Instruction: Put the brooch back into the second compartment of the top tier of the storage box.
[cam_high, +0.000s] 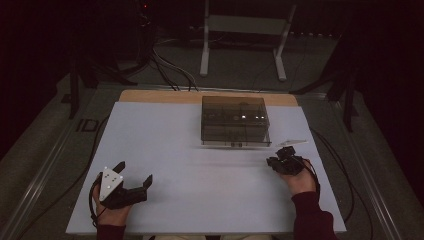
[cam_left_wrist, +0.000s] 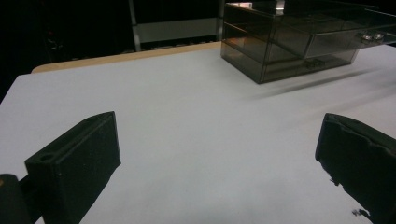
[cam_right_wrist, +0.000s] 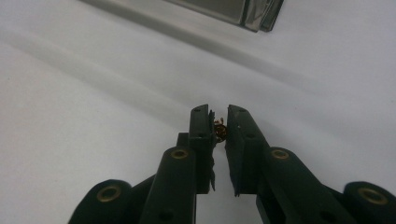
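My right gripper (cam_right_wrist: 218, 122) pinching tiny gold-brown metal trinket (cam_right_wrist: 220, 131); left gripper (cam_left_wrist: 210, 154) spread, empty. Shallow tip grip, I judge it may slip out.

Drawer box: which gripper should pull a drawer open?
Probably left. The left gripper is open and free; the right gripper is shut on a small gold object. The drawer box sits nearer the right, though.

You face a pale tabletop (cam_high: 200, 165) with a strip of bare wood along its far edge. Beyond it, a grey floor (cam_high: 240, 70) carries black cables (cam_high: 170, 70) and a white metal stand (cam_high: 245, 30). The room behind is dark.
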